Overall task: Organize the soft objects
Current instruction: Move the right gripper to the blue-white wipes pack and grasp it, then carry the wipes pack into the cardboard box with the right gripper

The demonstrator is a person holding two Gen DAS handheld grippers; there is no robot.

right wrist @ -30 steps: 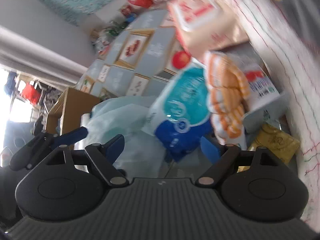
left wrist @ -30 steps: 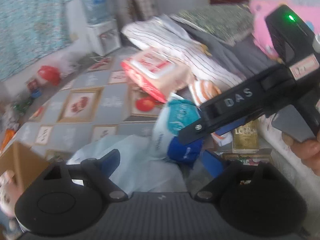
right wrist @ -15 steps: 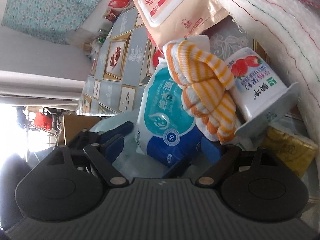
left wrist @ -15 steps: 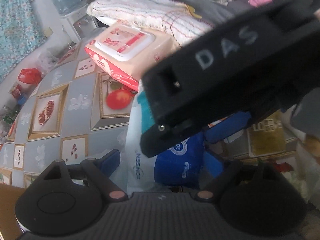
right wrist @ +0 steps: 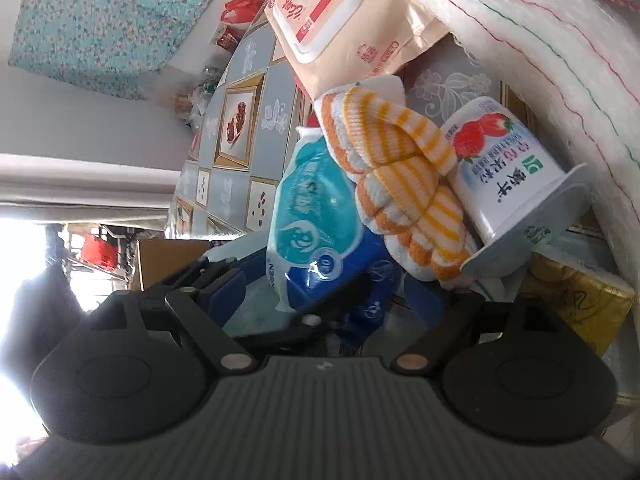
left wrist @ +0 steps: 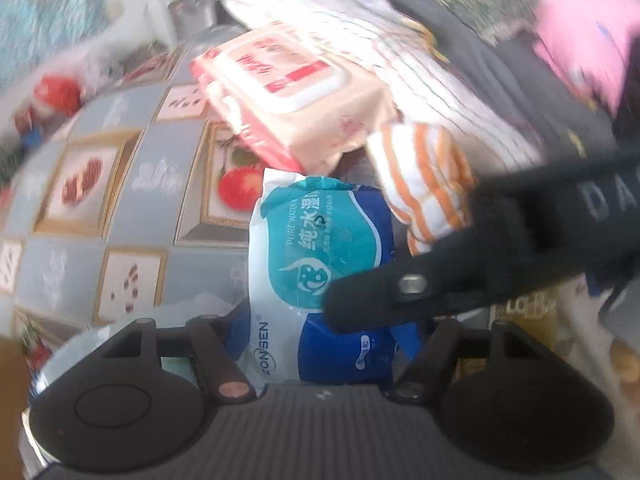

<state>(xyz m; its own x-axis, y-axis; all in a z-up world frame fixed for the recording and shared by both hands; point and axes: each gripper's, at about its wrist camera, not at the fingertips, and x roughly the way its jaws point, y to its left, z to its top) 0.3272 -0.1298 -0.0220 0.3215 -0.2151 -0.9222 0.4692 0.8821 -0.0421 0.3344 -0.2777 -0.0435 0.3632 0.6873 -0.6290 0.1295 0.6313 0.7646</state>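
a grey tablecloth printed with gold-framed fruit pictures (left wrist: pixel 132 184) fills the left of the left wrist view. a white blanket with thin coloured stripes (right wrist: pixel 540 40) runs down the right of the right wrist view. at upper centre lies a peach wet-wipe pack with a white lid (left wrist: pixel 292 92). in the middle, the blue-and-teal soft wipes pack (left wrist: pixel 320 264) sits between the left gripper (left wrist: pixel 320 336) fingers, which have just been closing; contact unclear. an orange-and-white striped knit (right wrist: pixel 404 184) leans on a strawberry yogurt cup (right wrist: pixel 508 172). the right gripper (right wrist: pixel 324 296) stands spread, empty.
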